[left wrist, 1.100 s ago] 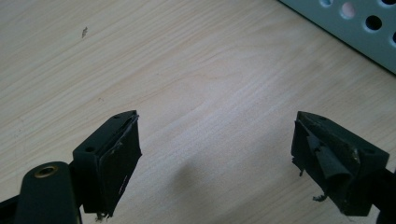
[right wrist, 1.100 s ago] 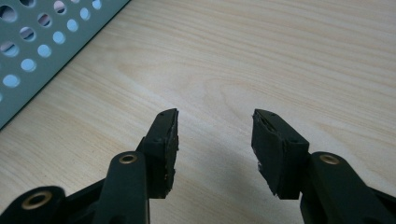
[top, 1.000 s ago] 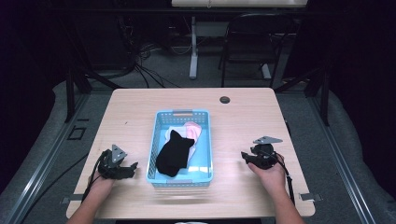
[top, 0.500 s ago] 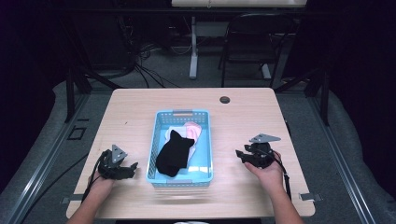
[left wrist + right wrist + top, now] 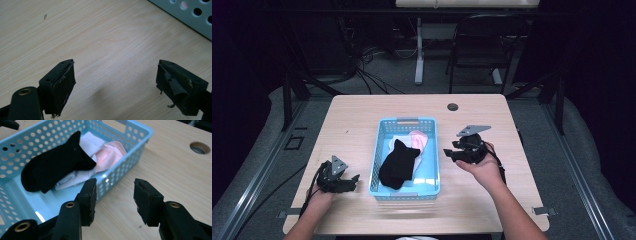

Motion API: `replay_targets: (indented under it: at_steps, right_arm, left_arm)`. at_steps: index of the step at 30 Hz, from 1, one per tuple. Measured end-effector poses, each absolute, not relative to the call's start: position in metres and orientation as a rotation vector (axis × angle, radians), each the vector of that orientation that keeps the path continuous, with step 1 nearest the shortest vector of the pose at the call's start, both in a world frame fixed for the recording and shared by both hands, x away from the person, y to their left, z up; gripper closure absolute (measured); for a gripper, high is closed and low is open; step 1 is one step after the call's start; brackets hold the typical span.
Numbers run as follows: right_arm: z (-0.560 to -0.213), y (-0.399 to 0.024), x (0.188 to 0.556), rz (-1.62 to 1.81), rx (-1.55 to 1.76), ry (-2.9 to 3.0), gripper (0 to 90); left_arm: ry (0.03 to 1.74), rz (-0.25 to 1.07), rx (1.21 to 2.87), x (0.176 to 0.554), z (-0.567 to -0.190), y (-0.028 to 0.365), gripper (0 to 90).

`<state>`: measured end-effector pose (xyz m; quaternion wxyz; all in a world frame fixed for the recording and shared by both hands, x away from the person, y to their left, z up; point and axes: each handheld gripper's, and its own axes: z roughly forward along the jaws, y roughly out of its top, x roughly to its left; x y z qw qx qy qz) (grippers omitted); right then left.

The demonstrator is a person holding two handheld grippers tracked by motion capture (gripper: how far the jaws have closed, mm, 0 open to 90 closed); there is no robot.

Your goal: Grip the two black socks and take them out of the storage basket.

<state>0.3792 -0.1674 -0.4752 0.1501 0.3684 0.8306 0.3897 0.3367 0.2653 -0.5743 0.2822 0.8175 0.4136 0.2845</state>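
A light blue perforated basket (image 5: pixel 428 150) (image 5: pixel 130 155) stands in the middle of the wooden table. In it lies a black sock (image 5: pixel 398 164) (image 5: pixel 52 165) on top of white cloth (image 5: pixel 86 143) and a pink piece (image 5: pixel 418 138) (image 5: pixel 110 153). My right gripper (image 5: pixel 448 152) (image 5: pixel 114 195) hovers open just right of the basket's right wall, jaws pointing at it, nothing between them. My left gripper (image 5: pixel 354 179) (image 5: pixel 116 82) rests low on the table left of the basket, open and empty, with the basket's wall (image 5: pixel 190 15) ahead of it.
A round cable hole (image 5: pixel 453 107) (image 5: pixel 199 147) sits in the table's far right part. Bare wood (image 5: pixel 352 125) lies on both sides of the basket. Behind the table are a chair (image 5: pixel 482 45), a stand leg and floor cables.
My right gripper has lifted and moved left toward the basket's right wall. The left gripper and the basket's contents have stayed where they were.
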Motion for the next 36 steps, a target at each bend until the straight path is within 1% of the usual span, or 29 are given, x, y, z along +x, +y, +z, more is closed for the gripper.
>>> replay_targets:
  at_steps: [6,14,21,22,28,36]
  right_arm:
    - [-0.465,-0.145,0.389,1.076,0.984,2.44,52.9]
    - [-0.46,-0.126,0.401,1.074,0.963,2.471,54.4]
    - [-0.458,-0.102,0.414,1.04,0.913,2.536,56.1]
    - [-0.458,-0.091,0.417,1.043,0.888,2.558,56.6]
    - [-0.465,-0.061,0.428,0.988,0.82,2.615,58.1]
    - [-0.481,-0.041,0.443,0.955,0.848,2.667,59.4]
  left_arm:
    - [1.103,0.764,2.193,0.336,-0.574,0.265,15.6]
    - [1.104,0.762,2.188,0.336,-0.574,0.265,15.6]
    - [1.106,0.759,2.183,0.336,-0.573,0.265,15.6]
    - [1.102,0.76,2.188,0.336,-0.574,0.265,15.6]
    - [1.103,0.758,2.183,0.336,-0.573,0.265,15.6]
    - [1.099,0.758,2.181,0.336,-0.573,0.266,15.6]
